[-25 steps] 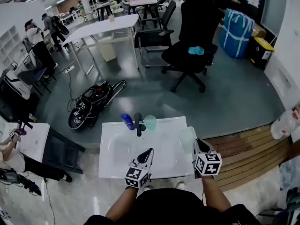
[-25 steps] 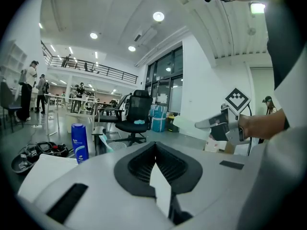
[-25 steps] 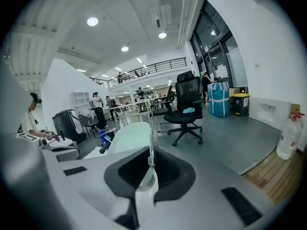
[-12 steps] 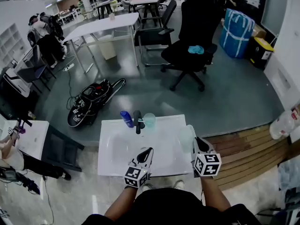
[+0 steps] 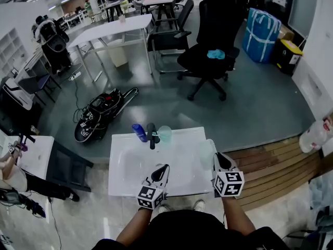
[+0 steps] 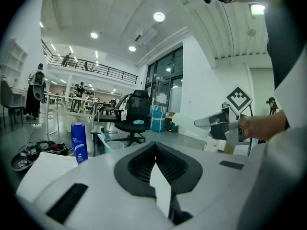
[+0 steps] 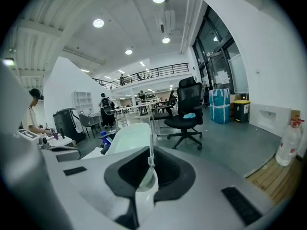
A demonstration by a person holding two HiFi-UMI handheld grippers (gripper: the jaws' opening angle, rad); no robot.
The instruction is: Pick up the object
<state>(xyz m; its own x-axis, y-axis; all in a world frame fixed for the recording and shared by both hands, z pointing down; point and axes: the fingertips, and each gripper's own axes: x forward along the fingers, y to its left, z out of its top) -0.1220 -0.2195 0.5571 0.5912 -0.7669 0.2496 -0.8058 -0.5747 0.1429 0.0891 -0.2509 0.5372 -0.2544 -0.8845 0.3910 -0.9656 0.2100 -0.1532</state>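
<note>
My right gripper [image 5: 216,159] hovers over the right edge of the white basin top [image 5: 125,165]. It is shut on a pale mint-green object [image 5: 208,151], which juts forward past the jaws [image 7: 127,138]. In the left gripper view that same object [image 6: 184,122] sticks out of the right gripper [image 6: 211,122]. My left gripper [image 5: 163,169] hangs above the front middle of the top with its jaws shut on nothing [image 6: 154,145]. A blue bottle [image 5: 139,132], a black upright object [image 5: 152,134] and a teal cup [image 5: 165,134] stand in a row at the far edge.
Beyond the basin top lie a black bag [image 5: 101,113] on the grey floor and a black office chair [image 5: 208,51]. A wooden platform [image 5: 276,160] with a white bottle [image 5: 315,137] is at the right. A second white table [image 5: 31,158] stands at the left.
Both grippers stay where they were, the right one still shut on the mint-green object. Only the view shifted a little, and a person far left walked on.
</note>
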